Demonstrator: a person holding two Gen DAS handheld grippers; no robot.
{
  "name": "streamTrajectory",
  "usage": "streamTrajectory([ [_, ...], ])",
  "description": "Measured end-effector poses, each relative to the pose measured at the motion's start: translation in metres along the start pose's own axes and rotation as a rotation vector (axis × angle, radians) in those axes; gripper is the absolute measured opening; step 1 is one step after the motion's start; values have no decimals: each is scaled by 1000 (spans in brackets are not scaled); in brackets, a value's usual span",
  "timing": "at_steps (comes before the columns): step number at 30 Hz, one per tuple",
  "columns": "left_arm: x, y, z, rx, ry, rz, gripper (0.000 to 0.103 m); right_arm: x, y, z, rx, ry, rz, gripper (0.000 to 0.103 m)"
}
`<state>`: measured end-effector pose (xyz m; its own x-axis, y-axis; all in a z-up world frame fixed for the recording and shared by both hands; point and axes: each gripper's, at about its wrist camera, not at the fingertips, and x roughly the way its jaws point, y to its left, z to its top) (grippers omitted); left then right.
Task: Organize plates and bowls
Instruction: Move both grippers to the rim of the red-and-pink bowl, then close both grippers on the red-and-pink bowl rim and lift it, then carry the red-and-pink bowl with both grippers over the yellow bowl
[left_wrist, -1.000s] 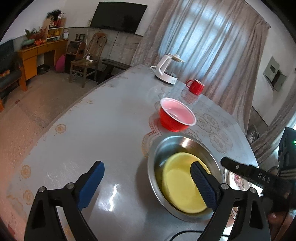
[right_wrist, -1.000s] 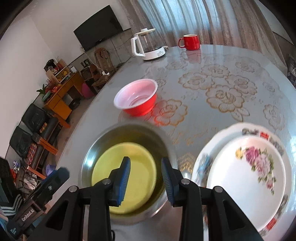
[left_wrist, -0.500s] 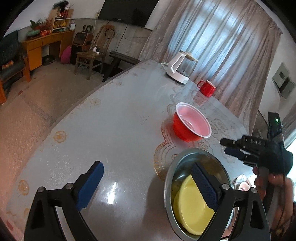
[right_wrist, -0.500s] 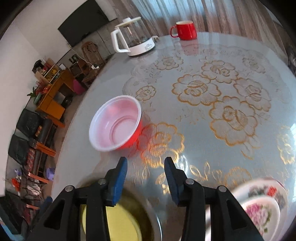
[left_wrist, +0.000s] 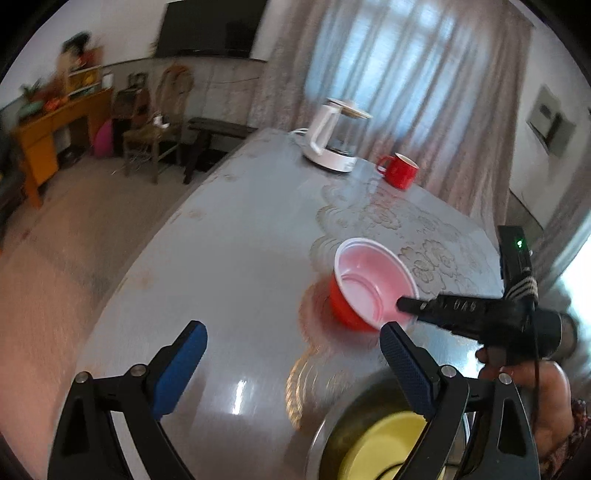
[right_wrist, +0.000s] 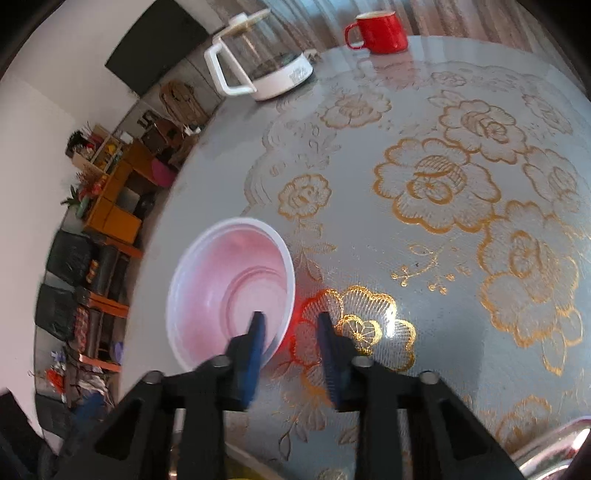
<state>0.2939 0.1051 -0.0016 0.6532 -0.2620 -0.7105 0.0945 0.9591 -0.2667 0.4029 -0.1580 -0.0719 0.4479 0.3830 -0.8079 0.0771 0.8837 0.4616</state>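
Note:
A red plastic bowl with a pale inside (right_wrist: 229, 288) stands on the floral table. My right gripper (right_wrist: 290, 328) is open and straddles its near rim: the left finger is inside the bowl, the right finger outside. In the left wrist view the bowl (left_wrist: 369, 284) has the right gripper's tip over its right rim. My left gripper (left_wrist: 291, 354) is wide open and empty above the table. A steel basin (left_wrist: 340, 424) holding a yellow plate (left_wrist: 384, 446) sits below its right finger.
A white electric kettle (right_wrist: 258, 62) and a red mug (right_wrist: 380, 29) stand at the table's far end. A flowered plate's rim (right_wrist: 554, 446) shows at the lower right. The table's left edge drops to the floor with chairs and a desk beyond.
My right gripper has moved forward from over the basin to the red bowl and now straddles its rim. The left gripper has drawn back and turned left, so the basin sits lower in its view.

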Motion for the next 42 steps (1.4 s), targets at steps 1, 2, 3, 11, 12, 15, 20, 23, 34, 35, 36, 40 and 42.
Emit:
streamTrajectory([
  [1,6,-5,6,22,12,-6,92,2,0,-1,-6,4,7,17],
  [2,15,-9,12,44,32,-22,92,3,-1,-2,-13,6,8,16],
  [3,22,-14,17,59,45,-25,91,4,-1,-2,-18,8,5,16],
  [11,86,-43,36,124,175,-62,48,8,-11,-7,-3,28,-12,16],
  [12,91,-44,35,131,184,-55,46,8,-12,-8,0,30,-13,15],
  [15,102,-51,31,163,189,-45,29,8,-17,-9,6,32,-5,14],
  [20,103,-56,25,198,191,-31,15,3,-16,-12,-3,23,13,9],
  [23,95,-59,26,199,176,-34,15,-5,-13,-15,-16,1,17,8],
  [34,43,-72,21,190,101,-84,15,-57,-8,-32,-18,-75,56,8],
  [35,38,-72,18,187,93,-89,15,-60,-3,-33,-19,-80,56,8],
  [36,33,-73,16,184,87,-92,15,-65,-2,-36,-20,-87,59,8],
  [40,12,-75,3,178,63,-105,15,-80,2,-49,-25,-103,62,8],
  [42,1,-76,-4,176,49,-108,15,-90,5,-58,-34,-115,64,8],
])
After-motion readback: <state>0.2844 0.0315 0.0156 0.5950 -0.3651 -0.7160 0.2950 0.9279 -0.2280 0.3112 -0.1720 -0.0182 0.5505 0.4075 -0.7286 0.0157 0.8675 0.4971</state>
